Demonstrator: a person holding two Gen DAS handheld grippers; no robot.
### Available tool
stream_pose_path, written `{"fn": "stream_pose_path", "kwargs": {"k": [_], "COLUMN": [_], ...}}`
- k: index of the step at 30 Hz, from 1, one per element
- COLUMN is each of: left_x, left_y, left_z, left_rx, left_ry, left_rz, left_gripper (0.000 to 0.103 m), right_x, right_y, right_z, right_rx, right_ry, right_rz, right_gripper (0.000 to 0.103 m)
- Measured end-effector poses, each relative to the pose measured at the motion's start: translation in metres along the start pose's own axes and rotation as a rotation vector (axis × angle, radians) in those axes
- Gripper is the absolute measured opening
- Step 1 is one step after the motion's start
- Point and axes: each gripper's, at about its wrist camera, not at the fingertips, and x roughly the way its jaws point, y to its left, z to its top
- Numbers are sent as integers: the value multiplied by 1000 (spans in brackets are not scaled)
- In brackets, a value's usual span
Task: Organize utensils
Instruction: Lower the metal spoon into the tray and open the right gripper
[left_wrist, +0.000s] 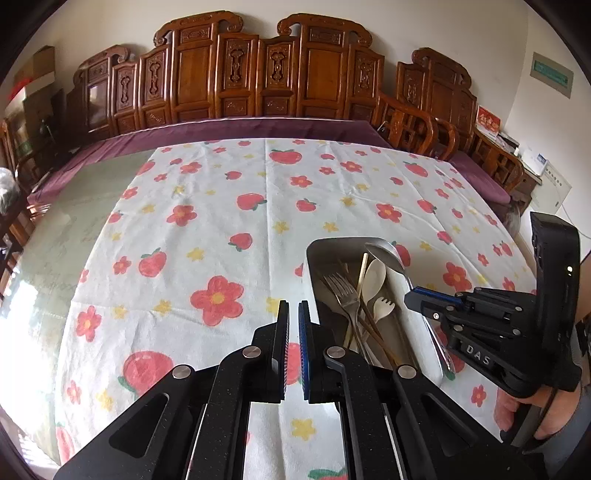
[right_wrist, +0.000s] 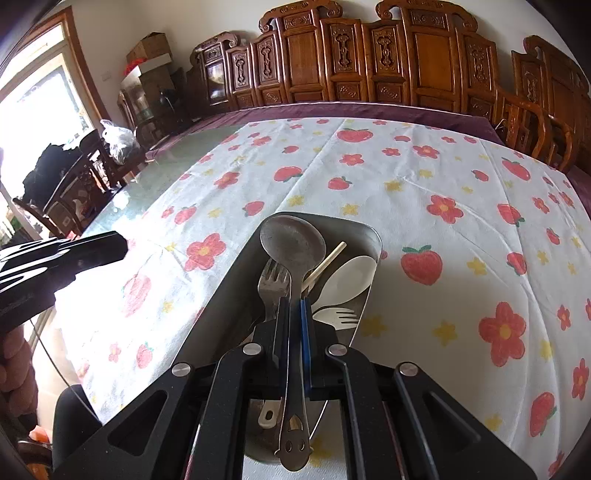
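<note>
A metal tray (left_wrist: 314, 254) sits on the flowered cloth and holds a metal fork (left_wrist: 343, 291), a white spoon (left_wrist: 373, 277), a white spork (left_wrist: 382, 308) and chopsticks. My right gripper (right_wrist: 294, 306) is shut on the handle of a large metal spoon (right_wrist: 291, 240), holding it over the tray (right_wrist: 369, 230); the spoon's bowl (left_wrist: 384, 254) points to the tray's far end. In the left wrist view the right gripper (left_wrist: 417, 297) hovers over the tray's right side. My left gripper (left_wrist: 293, 314) is nearly closed with nothing between its fingers, just left of the tray.
The flowered cloth (left_wrist: 221, 221) covers a glass table (left_wrist: 74, 221). Carved wooden chairs (left_wrist: 258, 74) line the far edge. More chairs and bags (right_wrist: 114, 140) stand at the left.
</note>
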Motion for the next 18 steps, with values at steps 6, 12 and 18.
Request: {"fn": "stream_pose_path", "kwargs": {"k": [6,12,18], "left_x": [-4,-4,-4], "left_y": [8,12,14], "left_z": [-3,-6,-6], "left_rx": [-14,-20,-20], "left_ry": [-2,0,1], "left_rz": [6,10,11], "left_gripper": [3,3,3], "right_x": [24,42,51], "right_y": [0,6,7], "right_z": [10,13,17], "right_rx": [30,35,29], "right_ry": [37,65,75], "right_rz": [-19,-16,-22], "right_gripper": [7,7,7]}}
